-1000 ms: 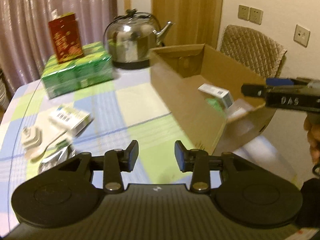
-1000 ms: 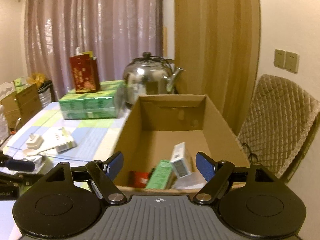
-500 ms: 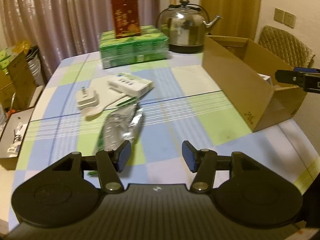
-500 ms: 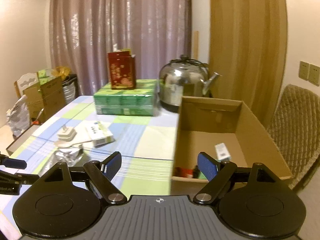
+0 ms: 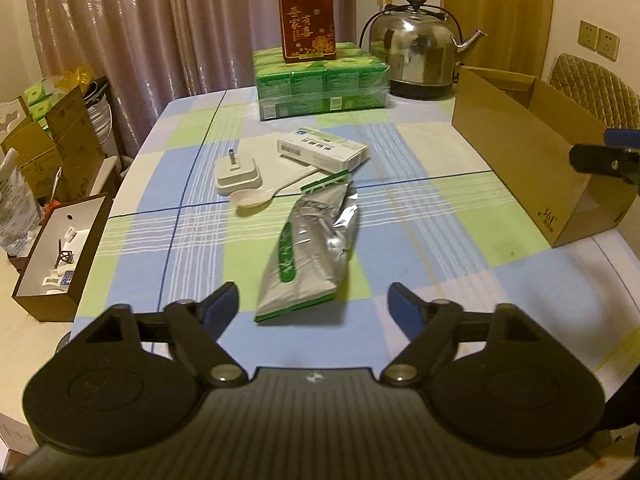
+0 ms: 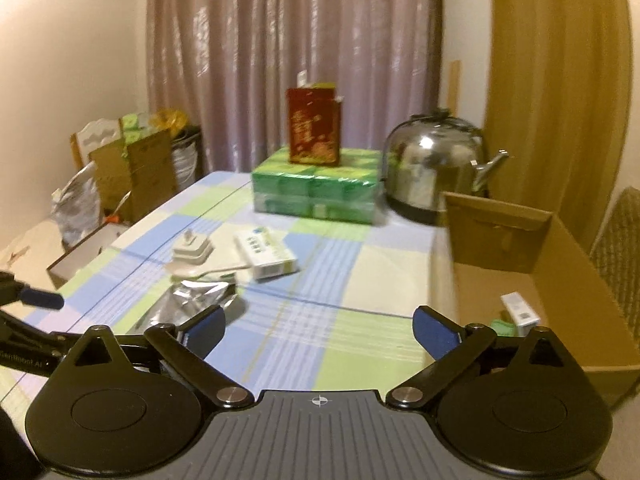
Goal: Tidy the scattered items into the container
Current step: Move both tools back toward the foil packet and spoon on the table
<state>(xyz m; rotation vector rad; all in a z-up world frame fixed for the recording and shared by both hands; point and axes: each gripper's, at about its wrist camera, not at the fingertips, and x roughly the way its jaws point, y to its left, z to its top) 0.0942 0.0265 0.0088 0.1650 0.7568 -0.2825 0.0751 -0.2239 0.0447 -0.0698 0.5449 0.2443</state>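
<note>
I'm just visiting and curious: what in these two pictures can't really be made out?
- Cardboard box contents: the left view sees only its outer wall; the right view shows a white carton, the rest hidden behind the right gripper.
- Medicine box print: blurred, too small.
- Silver pouch: near end covered by a gripper finger, right view.

Home dining room, checked tablecloth [image 5: 420,216], kettle [image 5: 416,60], curtains [image 5: 160,20], quilted chair [image 5: 592,84]

Left hand-held gripper [image 5: 314,304] opening over silver pouch [image 5: 310,248], cardboard box [image 5: 536,152] right
</note>
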